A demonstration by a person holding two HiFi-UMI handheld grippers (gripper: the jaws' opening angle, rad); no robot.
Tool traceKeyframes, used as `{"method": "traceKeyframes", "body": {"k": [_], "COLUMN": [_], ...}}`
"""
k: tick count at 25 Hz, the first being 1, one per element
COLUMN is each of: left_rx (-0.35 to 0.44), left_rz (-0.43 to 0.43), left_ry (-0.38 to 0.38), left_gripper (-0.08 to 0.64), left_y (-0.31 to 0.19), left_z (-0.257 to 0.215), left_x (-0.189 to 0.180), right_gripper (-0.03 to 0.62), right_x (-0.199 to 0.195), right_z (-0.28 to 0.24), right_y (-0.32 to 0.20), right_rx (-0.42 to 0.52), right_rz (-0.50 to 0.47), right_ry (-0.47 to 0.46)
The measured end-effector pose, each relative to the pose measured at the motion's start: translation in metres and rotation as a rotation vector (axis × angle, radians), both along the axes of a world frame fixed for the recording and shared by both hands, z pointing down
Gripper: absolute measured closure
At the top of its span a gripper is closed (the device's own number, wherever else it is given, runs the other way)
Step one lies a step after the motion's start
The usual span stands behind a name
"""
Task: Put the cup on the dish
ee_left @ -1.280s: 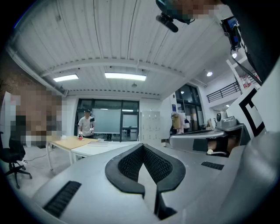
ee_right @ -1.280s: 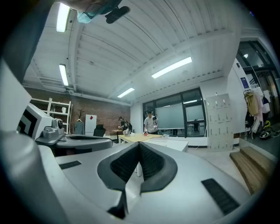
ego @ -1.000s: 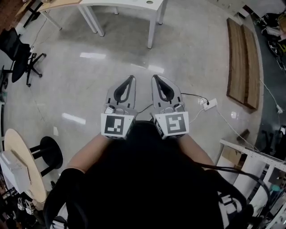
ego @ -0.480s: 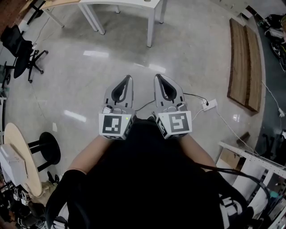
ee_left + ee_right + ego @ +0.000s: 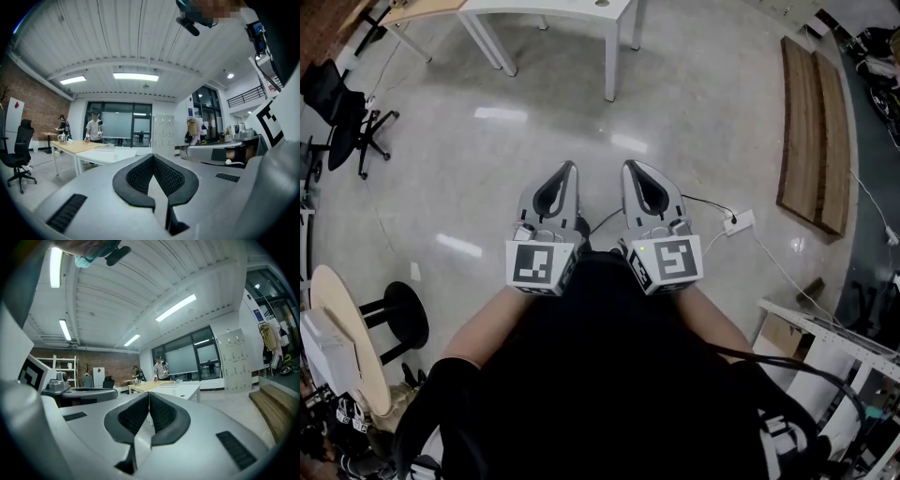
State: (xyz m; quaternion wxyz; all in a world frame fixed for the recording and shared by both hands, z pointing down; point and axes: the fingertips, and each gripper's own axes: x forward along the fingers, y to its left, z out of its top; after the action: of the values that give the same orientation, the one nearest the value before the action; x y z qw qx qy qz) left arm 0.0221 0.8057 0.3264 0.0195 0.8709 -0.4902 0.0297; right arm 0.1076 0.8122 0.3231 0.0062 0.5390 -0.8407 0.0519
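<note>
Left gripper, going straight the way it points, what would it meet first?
The left gripper has a free way over bare floor, then probably meets the white table; depth is unclear.

No words or numbers I can actually read from here. I've got a black-and-white square marker (image 5: 536, 264) on the cube of the left gripper (image 5: 572, 167), and a second marker (image 5: 667, 260) on the right gripper (image 5: 627, 166). Left gripper view now: a red diamond (image 5: 17, 105) on a white board (image 5: 13, 119), and a blue wall sign (image 5: 192, 112) whose print is too small.
</note>
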Motion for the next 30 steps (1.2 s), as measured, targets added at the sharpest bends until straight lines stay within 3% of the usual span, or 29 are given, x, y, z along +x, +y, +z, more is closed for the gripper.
{"method": "traceKeyframes", "body": {"k": [7,20,30], "left_rx": [-0.008,-0.062,-0.051], "left_rz": [0.003,0.039,0.022], "left_ry": [0.000,0.026,0.049], "left_gripper": [0.560,0.560,0.560], "left_y": [-0.057,-0.209,-0.295], "left_z": [0.013,0.014,0.014], "left_x": [-0.001,-0.029,-0.084], "right_gripper": [0.579,0.578,0.578], "right_x": [-0.001,-0.048,-0.103], "right_z": [0.009,0.009,0.010], "right_y": [-0.056,-0.207,-0.292], "right_rx": [-0.021,-0.080,-0.079], "right_rz": [0.001,0.032,0.006], "right_ry": [0.036,0.077,0.105]}}
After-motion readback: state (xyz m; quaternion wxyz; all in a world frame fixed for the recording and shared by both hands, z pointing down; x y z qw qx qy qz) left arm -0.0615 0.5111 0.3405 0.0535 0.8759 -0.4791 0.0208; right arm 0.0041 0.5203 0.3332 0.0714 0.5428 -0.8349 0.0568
